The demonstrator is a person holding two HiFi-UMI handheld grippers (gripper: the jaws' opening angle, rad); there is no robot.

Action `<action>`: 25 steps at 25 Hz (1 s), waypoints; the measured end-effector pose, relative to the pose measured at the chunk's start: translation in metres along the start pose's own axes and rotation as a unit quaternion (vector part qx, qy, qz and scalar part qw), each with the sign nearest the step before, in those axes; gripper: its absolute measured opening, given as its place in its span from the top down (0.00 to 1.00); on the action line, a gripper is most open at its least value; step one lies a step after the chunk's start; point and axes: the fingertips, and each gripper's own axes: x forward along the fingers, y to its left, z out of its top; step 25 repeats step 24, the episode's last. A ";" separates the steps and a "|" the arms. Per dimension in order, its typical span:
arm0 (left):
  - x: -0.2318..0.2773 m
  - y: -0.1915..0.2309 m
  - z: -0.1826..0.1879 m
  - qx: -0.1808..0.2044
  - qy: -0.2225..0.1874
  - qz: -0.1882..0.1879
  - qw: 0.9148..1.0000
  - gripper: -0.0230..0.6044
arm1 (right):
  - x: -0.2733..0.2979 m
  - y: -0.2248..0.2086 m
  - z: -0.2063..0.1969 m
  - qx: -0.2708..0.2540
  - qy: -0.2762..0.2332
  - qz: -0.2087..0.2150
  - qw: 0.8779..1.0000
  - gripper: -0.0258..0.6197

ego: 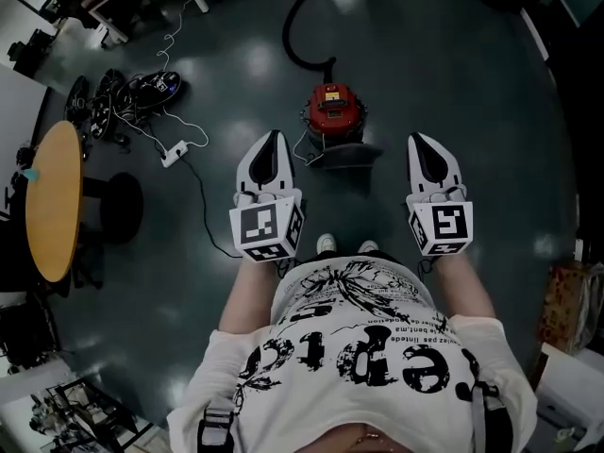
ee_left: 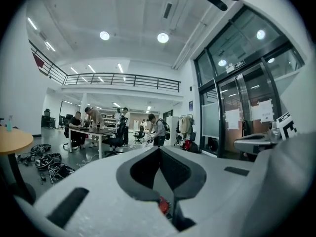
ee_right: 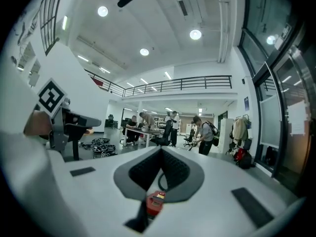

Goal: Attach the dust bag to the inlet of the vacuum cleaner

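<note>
- Red on top and dark below, the vacuum cleaner [ego: 332, 109] stands on the floor [ego: 453, 83] just ahead of the person's shoes [ego: 326, 243]. Its black hose [ego: 300, 36] curves away from the far side.
- A flat dark-grey piece, which I take for the dust bag [ego: 345, 155], lies on the floor touching the cleaner's near side.
- From above I cannot tell whether the bag's mouth sits on the inlet or only leans against the body. The scene fits a bag fitted and let go as well as one laid ready for fitting.
- The left claw [ego: 273, 138] is held level at chest height, well above the bag and to its left. Its jaws are pressed together with nothing between them.
- The right claw [ego: 419, 142] hangs level to the right of the cleaner. Its jaws also meet at the tips and carry nothing. A sliver of the red cleaner shows through the slot beneath them in the right gripper view.
- Both claws flank the cleaner and stay clear of it. This looks like a resting stance that leaves the bag and inlet unobstructed in the head view.
- Farther left, a white power strip [ego: 173, 152] trails cables across the floor, and beyond it stands a round wooden tabletop [ego: 52, 206].
- Both gripper views look across the hall to people at a desk [ee_right: 148, 127].
</note>
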 end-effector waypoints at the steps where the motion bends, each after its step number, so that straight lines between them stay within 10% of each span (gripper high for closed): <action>1: 0.000 0.003 -0.003 -0.001 0.002 -0.004 1.000 0.96 | 0.001 0.004 -0.002 0.001 0.000 -0.002 1.000 0.96; 25: 0.029 0.048 -0.027 0.001 0.006 -0.094 0.996 0.96 | 0.056 0.049 -0.017 0.025 0.022 -0.021 0.999 0.96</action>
